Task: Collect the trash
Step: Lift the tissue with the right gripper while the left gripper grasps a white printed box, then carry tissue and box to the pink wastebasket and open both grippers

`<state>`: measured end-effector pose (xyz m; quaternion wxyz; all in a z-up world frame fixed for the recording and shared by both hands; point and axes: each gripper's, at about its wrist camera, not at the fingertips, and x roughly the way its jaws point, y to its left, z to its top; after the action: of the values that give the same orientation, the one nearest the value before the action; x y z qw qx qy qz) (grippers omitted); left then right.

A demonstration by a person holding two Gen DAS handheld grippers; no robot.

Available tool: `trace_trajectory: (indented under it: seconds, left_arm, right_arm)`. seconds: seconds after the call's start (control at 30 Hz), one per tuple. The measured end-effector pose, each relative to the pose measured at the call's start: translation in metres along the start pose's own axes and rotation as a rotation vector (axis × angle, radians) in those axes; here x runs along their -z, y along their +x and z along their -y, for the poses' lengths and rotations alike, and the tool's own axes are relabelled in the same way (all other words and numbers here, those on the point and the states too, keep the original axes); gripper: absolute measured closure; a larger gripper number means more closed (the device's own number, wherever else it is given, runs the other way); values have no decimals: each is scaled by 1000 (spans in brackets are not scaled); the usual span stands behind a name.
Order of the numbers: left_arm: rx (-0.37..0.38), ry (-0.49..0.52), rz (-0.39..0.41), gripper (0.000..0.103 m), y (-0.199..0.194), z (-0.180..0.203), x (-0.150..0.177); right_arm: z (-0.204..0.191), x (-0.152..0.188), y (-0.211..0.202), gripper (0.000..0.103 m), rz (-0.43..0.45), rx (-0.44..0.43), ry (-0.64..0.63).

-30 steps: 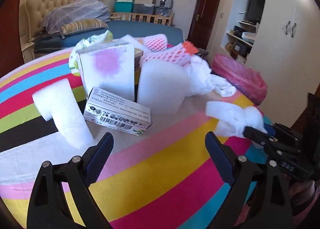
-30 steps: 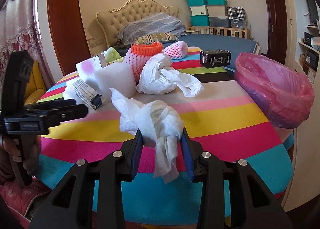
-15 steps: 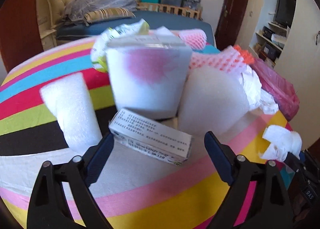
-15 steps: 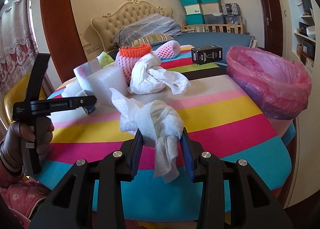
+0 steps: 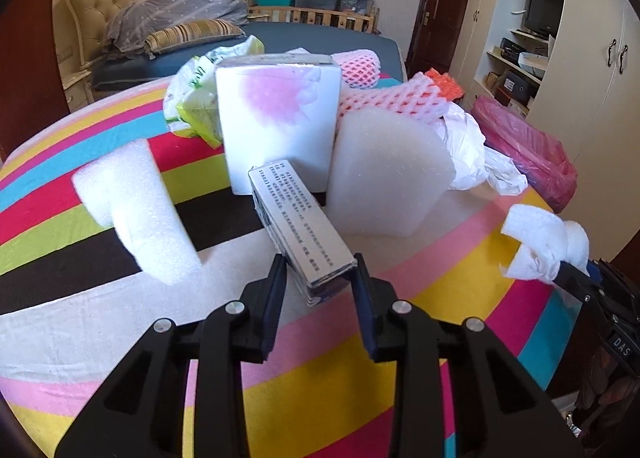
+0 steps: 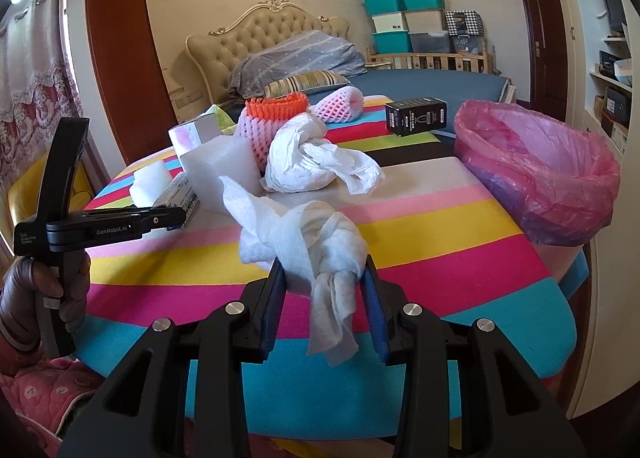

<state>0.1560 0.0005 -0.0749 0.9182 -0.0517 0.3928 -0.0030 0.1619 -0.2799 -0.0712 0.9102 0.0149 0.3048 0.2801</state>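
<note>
Left hand-held gripper [image 5: 320, 278] jaws have just been closing onto the small carton [image 5: 302, 234], its long axis pointing away; right hand-held gripper [image 6: 324, 290] clamps crumpled tissue [image 6: 308, 234], nearer the far-right pink bag [image 6: 536, 174].

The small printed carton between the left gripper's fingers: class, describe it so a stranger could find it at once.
On the striped round table, find the litter pile. In front of the tall white box with a pink flower lies a small printed carton, clamped in the left gripper, whose jaws have just been closing. It alone carries lines of print.
</note>
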Motion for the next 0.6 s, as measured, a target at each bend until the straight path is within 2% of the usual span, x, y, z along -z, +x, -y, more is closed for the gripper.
trace_trajectory:
  seconds: [0.17,0.3,0.47,0.6]
  left_arm:
    - [-11,7,27,72,-14,-2,7]
    - [-8,17,95,72,-36,-1,10]
    - [-1,84,195,72,-62,19,12]
    - [21,133,228,72,-69,39,12]
  right_arm:
    - [-1,0,-1,66,-1,-2,-4]
    - [-3,-1,-3,66,7,-3,-9]
    - [-5,-5,-10,66,26,6,-17]
    - [-2,-7,-14,66,39,19,-15]
